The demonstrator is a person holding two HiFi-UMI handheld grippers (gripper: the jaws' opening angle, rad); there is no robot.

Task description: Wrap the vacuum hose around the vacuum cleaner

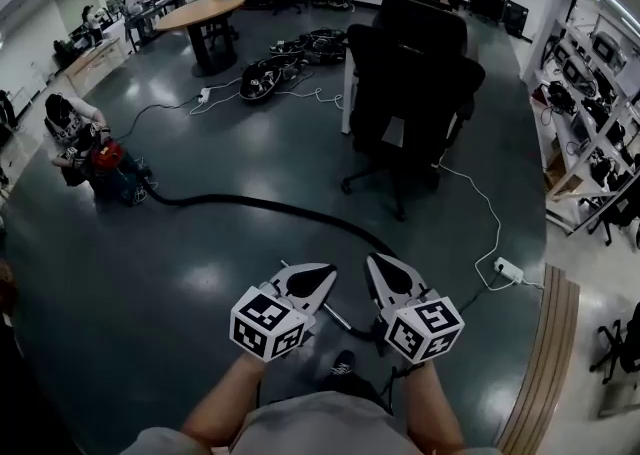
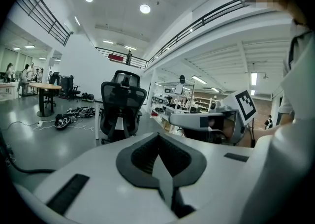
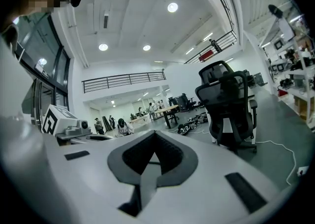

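I see the vacuum hose (image 1: pixel 260 205) as a long black tube lying loose on the dark floor (image 1: pixel 180 293), stretched out and not wound round anything. It runs in a shallow curve from just beside the vacuum cleaner (image 1: pixel 108 156) at the far left toward the lower middle of my head view. The vacuum cleaner is a small, red-topped body on the floor, too small for finer detail.

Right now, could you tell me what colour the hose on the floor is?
The hose is black, clearest in the head view.
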